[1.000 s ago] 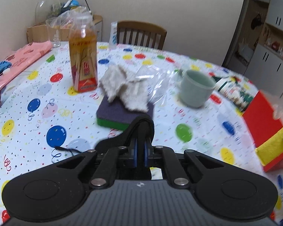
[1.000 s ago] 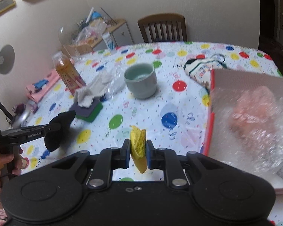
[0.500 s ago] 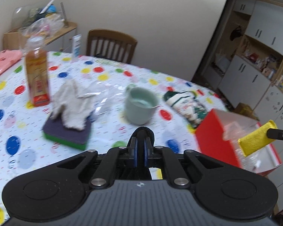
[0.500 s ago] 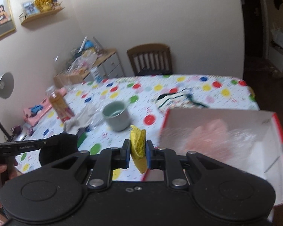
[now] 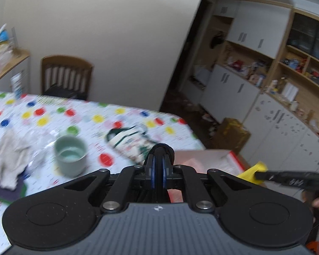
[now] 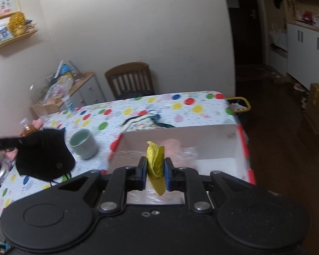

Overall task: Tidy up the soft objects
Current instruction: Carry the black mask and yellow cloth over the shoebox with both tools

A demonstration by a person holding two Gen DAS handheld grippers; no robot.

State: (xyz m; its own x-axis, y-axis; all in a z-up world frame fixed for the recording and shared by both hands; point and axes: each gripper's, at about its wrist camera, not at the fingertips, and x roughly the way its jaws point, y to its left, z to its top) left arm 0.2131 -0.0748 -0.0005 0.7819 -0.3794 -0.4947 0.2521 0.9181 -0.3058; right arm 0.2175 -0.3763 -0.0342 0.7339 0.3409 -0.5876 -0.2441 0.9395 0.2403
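My right gripper [image 6: 156, 171] is shut on a folded yellow sponge cloth [image 6: 156, 165] and holds it above the near end of the red-edged white box [image 6: 242, 146]. Pink soft stuff under clear plastic [image 6: 174, 146] lies in the box. My left gripper [image 5: 158, 165] is shut on a black fabric piece [image 5: 162, 148], seen from the right wrist as a dark mask-like cloth [image 6: 43, 155] above the table. The yellow cloth also shows in the left wrist view [image 5: 253, 173]. A white rag [image 5: 6, 161] lies on a purple-green sponge [image 5: 4, 191].
A pale green cup [image 5: 70, 157] stands on the balloon-print tablecloth [image 5: 91, 119]. A patterned pouch [image 5: 134, 140] lies behind the box. A wooden chair [image 6: 129, 80] stands at the far side. An orange bottle [image 6: 27, 127] is at the left. Cabinets [image 5: 265, 97] line the right wall.
Both grippers have risen and swung right toward the box. The yellow cloth now hangs over the box interior. The black fabric has moved closer to the box.
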